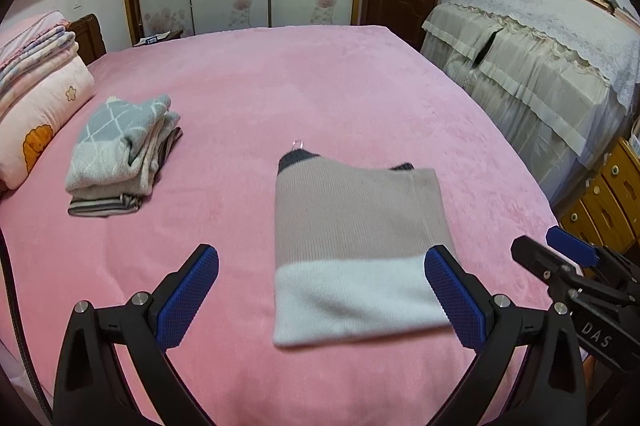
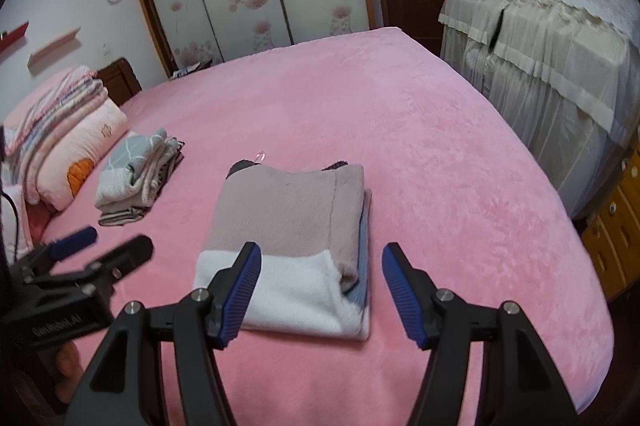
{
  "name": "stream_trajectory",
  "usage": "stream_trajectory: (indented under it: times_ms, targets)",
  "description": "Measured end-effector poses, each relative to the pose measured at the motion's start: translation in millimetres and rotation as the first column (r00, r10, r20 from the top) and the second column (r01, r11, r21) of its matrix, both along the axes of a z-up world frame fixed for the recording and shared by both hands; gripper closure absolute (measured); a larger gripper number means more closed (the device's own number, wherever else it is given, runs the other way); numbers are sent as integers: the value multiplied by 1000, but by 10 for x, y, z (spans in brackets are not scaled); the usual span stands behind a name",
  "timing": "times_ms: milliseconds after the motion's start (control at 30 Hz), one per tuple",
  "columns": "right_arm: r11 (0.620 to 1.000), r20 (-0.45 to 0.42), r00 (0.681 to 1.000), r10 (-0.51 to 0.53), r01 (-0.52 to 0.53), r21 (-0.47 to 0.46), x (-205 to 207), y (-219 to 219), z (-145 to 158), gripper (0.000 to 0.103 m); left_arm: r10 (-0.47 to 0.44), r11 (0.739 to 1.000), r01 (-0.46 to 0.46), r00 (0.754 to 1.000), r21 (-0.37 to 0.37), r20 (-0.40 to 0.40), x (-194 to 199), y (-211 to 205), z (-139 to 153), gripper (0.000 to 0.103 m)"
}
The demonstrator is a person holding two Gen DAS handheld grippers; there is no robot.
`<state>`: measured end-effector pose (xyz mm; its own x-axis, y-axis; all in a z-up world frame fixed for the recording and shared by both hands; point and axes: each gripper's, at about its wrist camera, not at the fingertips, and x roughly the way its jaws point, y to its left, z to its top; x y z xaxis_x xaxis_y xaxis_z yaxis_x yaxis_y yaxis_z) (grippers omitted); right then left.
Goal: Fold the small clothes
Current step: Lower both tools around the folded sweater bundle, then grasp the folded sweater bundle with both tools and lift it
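A folded sweater, taupe with a white hem band and a dark collar at its far end, lies flat on the pink bed. The left gripper hangs above its near edge, jaws spread wide and empty. The right gripper is over the sweater's near right corner, also wide apart and holding nothing. A stack of folded clothes sits well apart to the left, near the pillows
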<state>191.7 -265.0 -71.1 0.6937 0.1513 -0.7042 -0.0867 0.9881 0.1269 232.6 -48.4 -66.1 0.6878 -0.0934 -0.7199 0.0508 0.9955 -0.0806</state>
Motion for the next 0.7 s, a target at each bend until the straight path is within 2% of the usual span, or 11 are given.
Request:
stream_trajectory:
  times_ms: [133, 267, 433, 567, 700]
  targets:
    - [999, -41, 998, 39, -40, -31, 287, 44, -91, 39, -5, 1000, 5, 1000, -1, -28, 279, 2, -136, 1]
    - [998, -99, 994, 45, -49, -33, 591, 49, -339, 39, -8, 1000, 8, 998, -1, -70, 603, 30, -436, 1]
    - [994, -214, 974, 71, -50, 101, 979, -76, -772, 39, 21, 1000, -21, 991, -2, -130, 917, 124, -812, 1]
    - [977, -282, 956, 78, -16, 213, 1187, -213, -1067, 39, 29, 997, -44, 974, -63, -224, 1178, 276, -1136, 1]
    - [956, -307, 945, 112, -18, 294, 1332, -300, -1270, 39, -7, 990, -32, 963, -138, -268, 1337, 392, -1369, 3]
